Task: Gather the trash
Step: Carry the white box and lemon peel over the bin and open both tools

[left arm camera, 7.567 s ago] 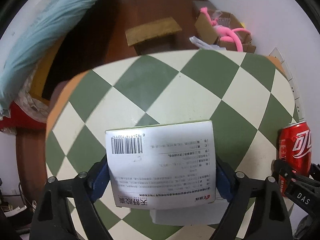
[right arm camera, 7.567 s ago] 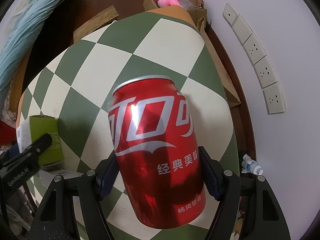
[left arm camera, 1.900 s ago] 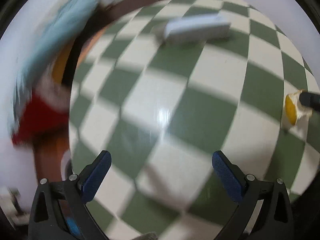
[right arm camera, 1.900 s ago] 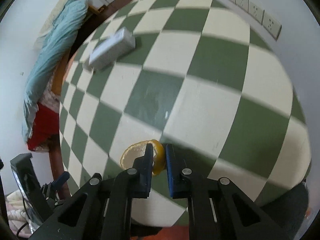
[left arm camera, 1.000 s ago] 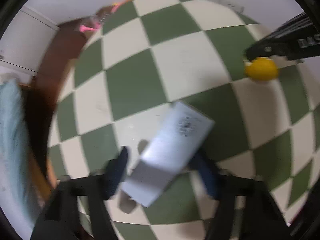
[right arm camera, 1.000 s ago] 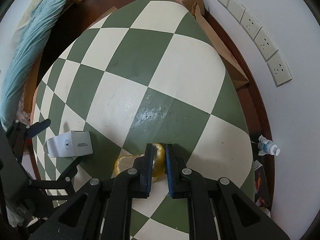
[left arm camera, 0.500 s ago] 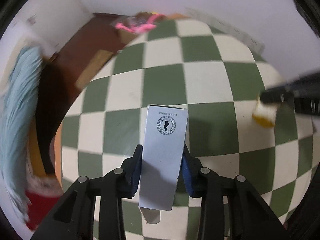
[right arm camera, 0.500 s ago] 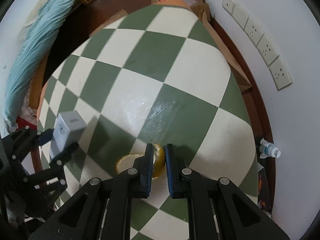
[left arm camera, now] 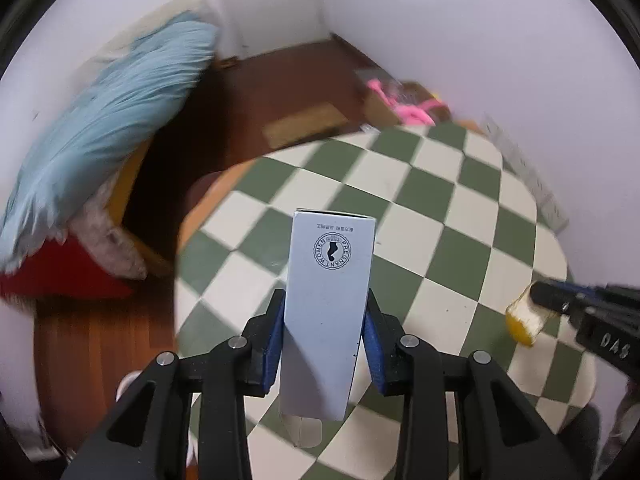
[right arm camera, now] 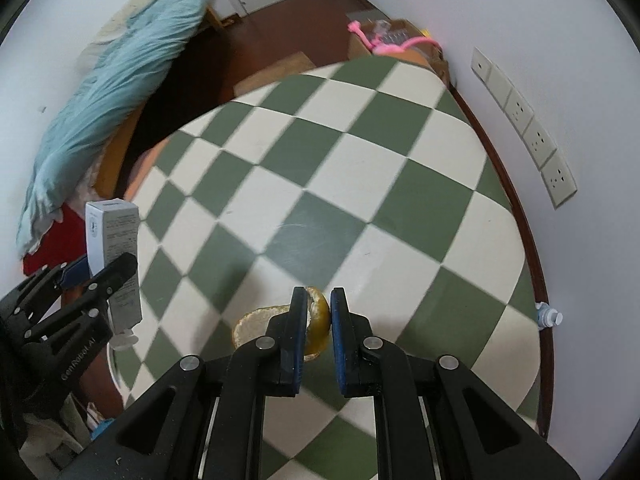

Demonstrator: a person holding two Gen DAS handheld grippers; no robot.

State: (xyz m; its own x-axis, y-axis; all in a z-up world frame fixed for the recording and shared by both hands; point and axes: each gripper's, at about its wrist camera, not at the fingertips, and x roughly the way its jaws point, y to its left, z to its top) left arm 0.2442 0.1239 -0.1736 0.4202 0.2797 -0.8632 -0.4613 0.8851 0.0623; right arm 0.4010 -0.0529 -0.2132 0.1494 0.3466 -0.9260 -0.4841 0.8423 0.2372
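Observation:
My left gripper [left arm camera: 325,342] is shut on a tall pale grey carton [left arm camera: 330,300] with a round "Pregnant Women" stamp, held upright above the green-and-cream checkered table [left arm camera: 440,216]. The carton's bottom flap hangs open. My right gripper [right arm camera: 319,312] is shut on a piece of orange peel [right arm camera: 316,326], held just above the table near its front edge. The peel [left arm camera: 524,318] and right gripper show at the right of the left wrist view. The carton [right arm camera: 114,256] and left gripper show at the left of the right wrist view.
A bed with a light blue quilt [right arm camera: 112,80] stands to the left beyond the table. A cardboard box with a pink toy [right arm camera: 394,42] sits on the brown floor at the far end. Wall sockets [right arm camera: 528,128] run along the right wall. A small bottle [right arm camera: 550,316] lies below the right edge.
My left gripper has lifted the grey carton off the table and tilted up toward the room. My right gripper still holds the orange peel and has risen slightly.

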